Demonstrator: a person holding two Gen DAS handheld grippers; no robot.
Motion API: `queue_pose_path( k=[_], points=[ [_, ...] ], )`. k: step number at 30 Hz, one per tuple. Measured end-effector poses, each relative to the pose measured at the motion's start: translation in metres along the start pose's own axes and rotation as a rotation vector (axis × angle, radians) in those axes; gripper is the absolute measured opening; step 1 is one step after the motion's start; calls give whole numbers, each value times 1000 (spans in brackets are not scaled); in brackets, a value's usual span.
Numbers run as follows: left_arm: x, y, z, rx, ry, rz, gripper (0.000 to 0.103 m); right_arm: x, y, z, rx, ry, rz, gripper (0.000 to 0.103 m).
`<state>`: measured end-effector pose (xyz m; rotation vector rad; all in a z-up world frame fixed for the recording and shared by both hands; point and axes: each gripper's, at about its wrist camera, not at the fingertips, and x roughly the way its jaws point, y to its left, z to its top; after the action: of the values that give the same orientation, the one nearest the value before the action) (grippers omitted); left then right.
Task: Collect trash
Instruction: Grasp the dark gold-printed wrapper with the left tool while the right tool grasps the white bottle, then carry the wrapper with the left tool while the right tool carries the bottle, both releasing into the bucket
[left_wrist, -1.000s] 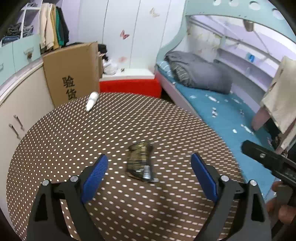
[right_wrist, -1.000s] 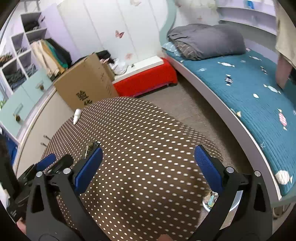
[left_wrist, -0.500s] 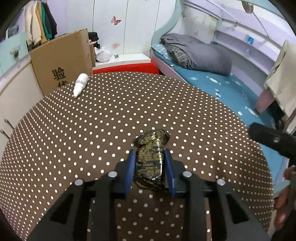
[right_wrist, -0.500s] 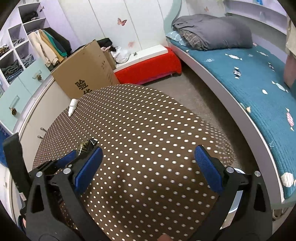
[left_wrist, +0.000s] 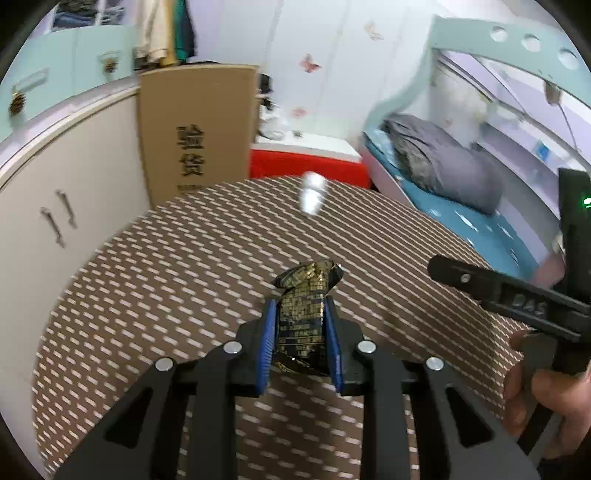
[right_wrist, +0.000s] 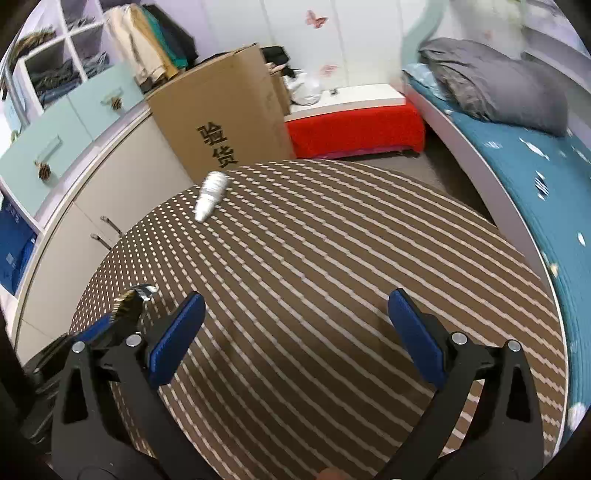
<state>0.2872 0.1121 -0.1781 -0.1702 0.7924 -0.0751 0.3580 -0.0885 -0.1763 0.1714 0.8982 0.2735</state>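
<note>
A crumpled dark wrapper with gold print (left_wrist: 304, 314) sits between the blue pads of my left gripper (left_wrist: 300, 306), which is shut on it just above the brown dotted round table (left_wrist: 184, 277). From the right wrist the wrapper (right_wrist: 133, 299) shows at lower left, in the left gripper. A small white bottle (left_wrist: 312, 195) lies on its side near the table's far edge (right_wrist: 211, 195). My right gripper (right_wrist: 295, 297) hangs open over the table (right_wrist: 332, 240) with nothing between its pads. One of its black fingers (left_wrist: 480, 284) and the hand holding it (left_wrist: 546, 406) show in the left view.
A tall cardboard box (right_wrist: 221, 118) stands beyond the table beside a cream cabinet (left_wrist: 55, 206). A red bench (right_wrist: 354, 129) sits behind the table. A bed with a teal cover (right_wrist: 535, 166) and a grey bundle runs along the right side.
My left gripper's jaws closed onto the wrapper, which now sits off the table. Both grippers swung across the table; the white bottle and cardboard box look nearer.
</note>
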Motion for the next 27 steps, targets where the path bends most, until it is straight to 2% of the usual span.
queue_pose_path(
  k=[8,9,11,13,14,15,16,23,27],
  points=[
    [14,62,30,-104,-55,101,25,68,53,56,-101,3,-12,97],
    [15,68,32,-120,-63,108,25,76,57,64,-111,3,-14,93],
    [16,73,32,-136,-82,118,25,92,61,74,-123,23,-27,78],
    [17,77,31,-141,-90,127,25,109,67,80,-142,52,-47,46],
    [19,79,31,-150,-87,123,25,112,70,81,-157,50,-59,44],
    [19,77,29,-156,-86,118,25,113,72,80,-169,48,-63,33],
    [19,78,29,-159,-90,115,25,111,73,77,-172,49,-47,26],
    [0,67,19,-157,-92,83,25,65,59,31,-145,43,36,26],
    [-20,50,7,-141,-86,53,25,12,33,-12,-76,34,71,26]
  ],
)
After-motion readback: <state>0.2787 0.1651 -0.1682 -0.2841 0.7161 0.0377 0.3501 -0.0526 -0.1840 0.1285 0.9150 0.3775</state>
